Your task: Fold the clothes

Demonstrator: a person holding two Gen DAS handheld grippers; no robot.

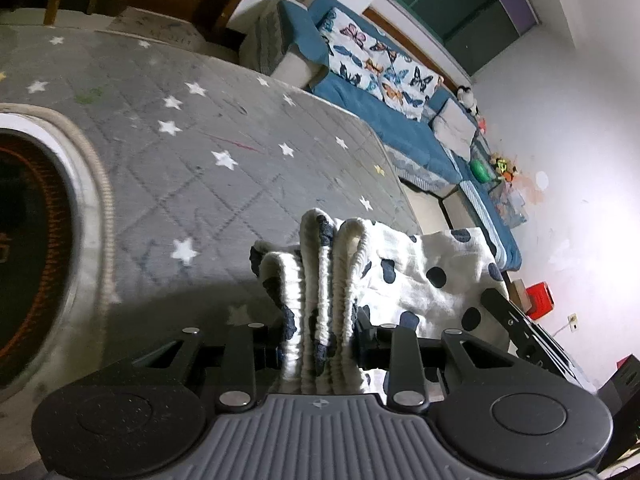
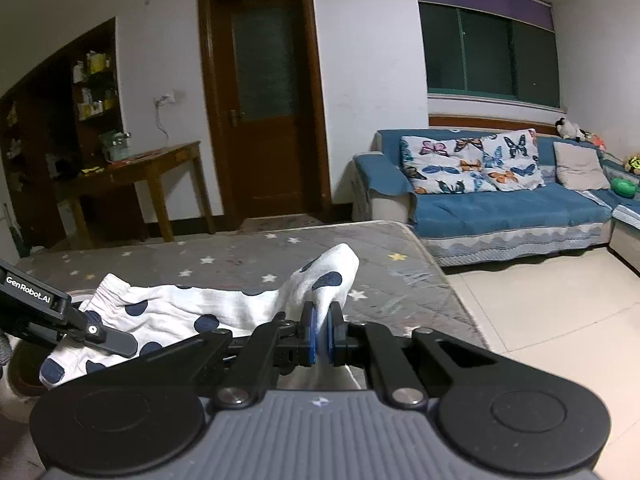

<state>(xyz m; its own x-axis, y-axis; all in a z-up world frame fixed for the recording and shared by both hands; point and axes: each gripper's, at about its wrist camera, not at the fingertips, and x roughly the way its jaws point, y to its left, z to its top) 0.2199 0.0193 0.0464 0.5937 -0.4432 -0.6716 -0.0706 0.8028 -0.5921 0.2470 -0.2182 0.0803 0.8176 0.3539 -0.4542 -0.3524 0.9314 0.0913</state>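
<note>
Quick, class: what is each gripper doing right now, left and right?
Left gripper: closed on a bunched fold of the spotted cloth.
Right gripper: closed on a corner of the same cloth.

Black linkage left gripper (image 1: 316, 344), silver pivot screws, ribbed grey housing, right gripper (image 2: 322, 338) (blue pads)

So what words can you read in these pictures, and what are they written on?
"GenRobot.AI": white letters on the black arm of the left gripper, seen at the left edge of the right wrist view.
Boxes on the dark shelf: they may have labels, but too small and blurred to read.
Orange marks on the round heater: too dark and cut off to read.
Red box by the wall: no readable text.
</note>
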